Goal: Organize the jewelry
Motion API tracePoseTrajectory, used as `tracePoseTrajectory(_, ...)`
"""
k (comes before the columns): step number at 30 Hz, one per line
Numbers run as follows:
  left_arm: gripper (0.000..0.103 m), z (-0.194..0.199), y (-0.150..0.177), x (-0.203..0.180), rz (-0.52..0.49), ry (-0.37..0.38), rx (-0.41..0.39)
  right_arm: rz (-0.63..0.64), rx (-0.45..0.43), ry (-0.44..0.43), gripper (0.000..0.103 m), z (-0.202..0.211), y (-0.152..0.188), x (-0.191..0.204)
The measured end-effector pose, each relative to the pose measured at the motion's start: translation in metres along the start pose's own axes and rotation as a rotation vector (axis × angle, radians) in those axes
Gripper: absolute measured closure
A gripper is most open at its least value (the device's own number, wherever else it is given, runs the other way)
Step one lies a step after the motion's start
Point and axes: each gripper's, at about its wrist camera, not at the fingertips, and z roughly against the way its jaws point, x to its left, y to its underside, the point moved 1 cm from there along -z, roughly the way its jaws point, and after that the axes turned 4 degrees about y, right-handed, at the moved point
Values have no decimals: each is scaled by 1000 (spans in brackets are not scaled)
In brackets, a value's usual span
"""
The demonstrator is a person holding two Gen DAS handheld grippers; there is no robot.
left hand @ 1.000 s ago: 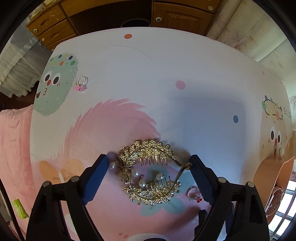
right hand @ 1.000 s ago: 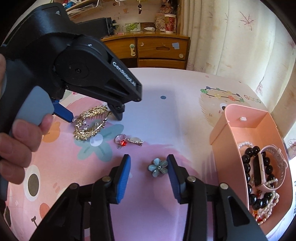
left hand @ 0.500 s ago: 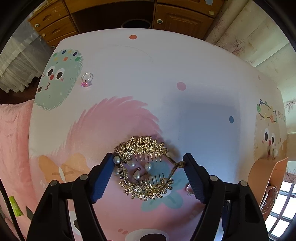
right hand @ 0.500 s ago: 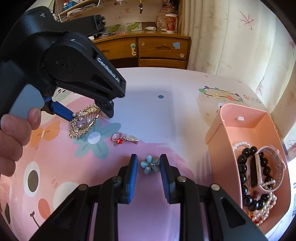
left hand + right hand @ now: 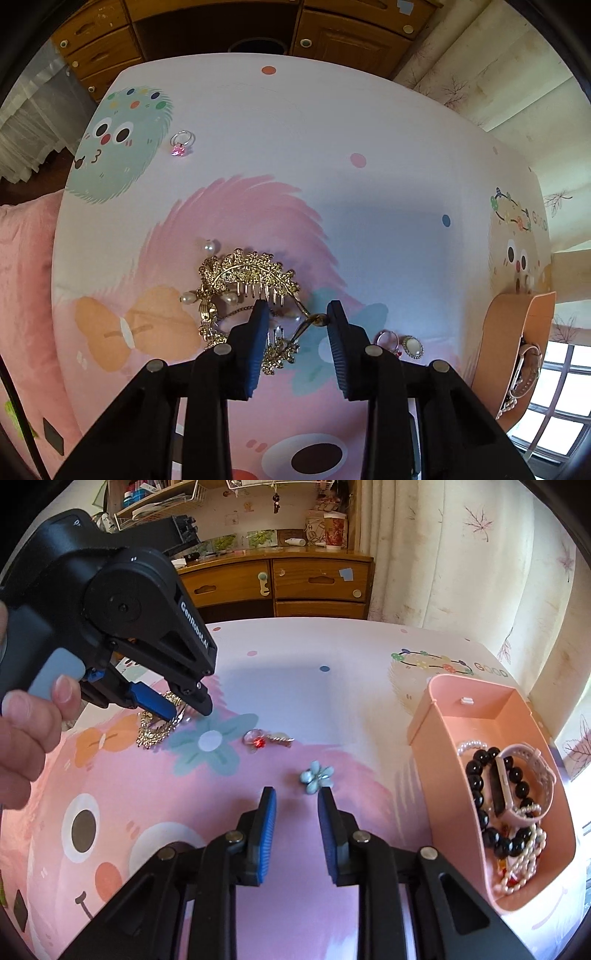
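A gold hair comb with pearls (image 5: 245, 295) lies on the printed tablecloth. My left gripper (image 5: 295, 308) has narrowed its jaws around the comb's right part, pads touching it; it also shows in the right wrist view (image 5: 188, 710). My right gripper (image 5: 293, 794) is partly open and empty, just short of a pale blue flower brooch (image 5: 316, 775). A red-stone ring (image 5: 255, 740) and a pearl ring (image 5: 412, 345) lie between the grippers. A pink-stone ring (image 5: 181, 142) lies far left. The pink jewelry box (image 5: 424, 731) at the right holds a black bead bracelet (image 5: 480, 794), a pink watch and pearls.
The round table (image 5: 332, 122) carries a cartoon-print cloth. A wooden dresser (image 5: 295, 583) stands behind it and curtains (image 5: 461, 554) hang to the right. A pink cloth (image 5: 22, 277) lies off the table's left edge.
My left gripper's jaws have closed in from wide open onto the gold comb, and the comb has shifted. My right gripper narrowed around the flower brooch, then drew back and opened a little.
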Motion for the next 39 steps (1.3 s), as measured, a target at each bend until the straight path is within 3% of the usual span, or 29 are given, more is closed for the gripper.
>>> tracePoseTrajectory(4,73,5,4,15,4,47,-8,-17,-5,8,86,3,4,4)
tracePoseTrajectory(12,85,33,3,26,-29,66,-57,-23,-17,91,85,4,6,4)
tracePoseTrajectory(13,91,36,3,26,-35,76,-61,-28,-21,92,85,4,6,3)
tracePoseTrajectory(26,89,32,6,39,-45,160,10,-76,16,137,84,-19,-8,1)
tracePoseTrajectory(30,82,26,7,43,-50,144,19,-61,15,160,80,-21,-11,5)
tracePoseTrajectory(35,47,18,6,46,-66,113,22,-48,12,177,75,-25,-15,6)
tracePoseTrajectory(39,45,10,5,49,-83,83,36,-46,10,171,74,-27,-19,6)
